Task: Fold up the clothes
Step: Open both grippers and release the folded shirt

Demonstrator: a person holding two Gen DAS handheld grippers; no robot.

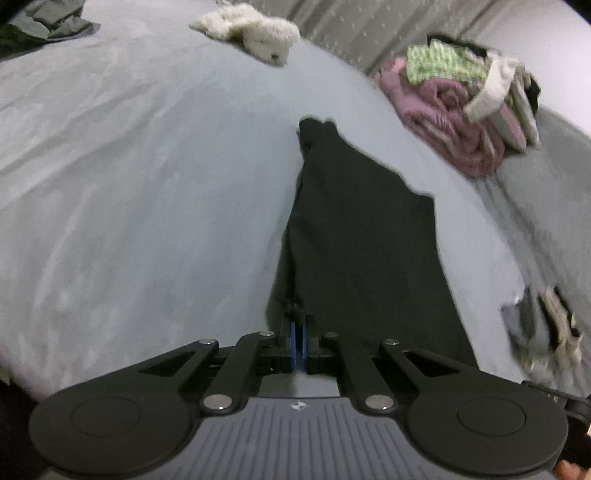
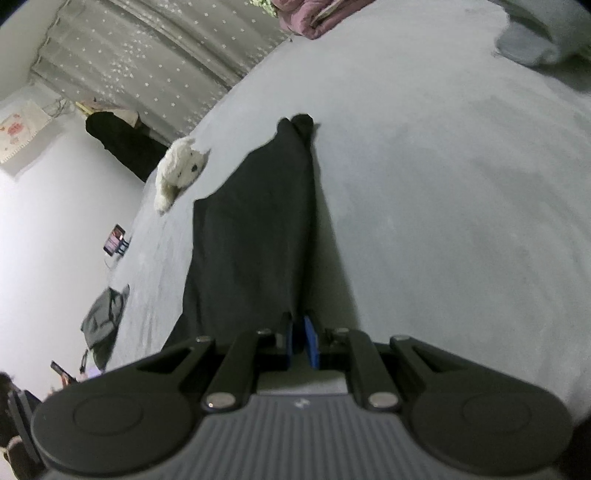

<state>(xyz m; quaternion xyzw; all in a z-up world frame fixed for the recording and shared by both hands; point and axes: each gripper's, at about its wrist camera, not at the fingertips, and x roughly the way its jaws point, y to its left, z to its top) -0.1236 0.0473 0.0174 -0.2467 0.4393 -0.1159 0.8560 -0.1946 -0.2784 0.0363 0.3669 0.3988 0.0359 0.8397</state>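
Both claws are pinched shut on the same black garment, each at a near corner. From the left wrist view, the left claw has its blue pads almost touching, with a bunched bit of dark cloth caught at their tips. From the right wrist view, the right claw grips the fabric's edge between its blue pads in the same way.

From the claws the garment stretches away across the pale grey bed, narrowing to a crumpled tip at its far end, with most of its length lying on the sheet.

Beyond it, a white plush toy lies on the bed, well apart from the garment's tip. Off to the right in the left wrist view, a pile of pink and green folded clothes sits at the bed's edge, near a star-patterned curtain. A grey cloth lies on the bed's other side.
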